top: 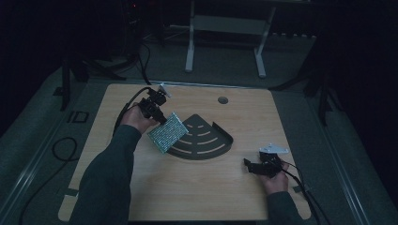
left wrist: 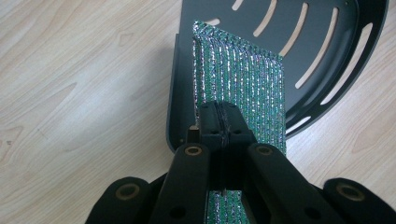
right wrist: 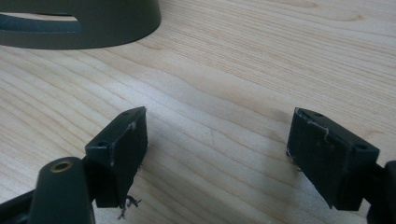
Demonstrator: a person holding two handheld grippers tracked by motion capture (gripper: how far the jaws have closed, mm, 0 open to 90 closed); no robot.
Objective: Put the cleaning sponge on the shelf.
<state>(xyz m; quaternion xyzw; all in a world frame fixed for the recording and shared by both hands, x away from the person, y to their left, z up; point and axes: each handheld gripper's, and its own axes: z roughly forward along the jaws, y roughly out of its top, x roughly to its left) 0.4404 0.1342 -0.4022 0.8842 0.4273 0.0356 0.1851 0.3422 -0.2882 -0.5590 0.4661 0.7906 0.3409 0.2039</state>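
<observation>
here, one glittery sponge [left wrist: 243,79], one slotted tray [left wrist: 327,51], two grippers.

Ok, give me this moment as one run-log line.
left gripper: shut on glittery green sponge | sponge: over dark slotted corner shelf edge | right gripper: open, empty, near table

Glittery green rectangular scouring pad [top: 167,132], tilted, raised over the dark slotted corner shelf's [top: 206,140] left edge.

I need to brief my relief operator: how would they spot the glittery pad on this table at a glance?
Start at the wooden table and find the dark slotted fan-shaped tray near its middle. At the tray's left edge, the left gripper holds a flat rectangular pad, the one sparkly green-silver thing among black and wood.
</observation>
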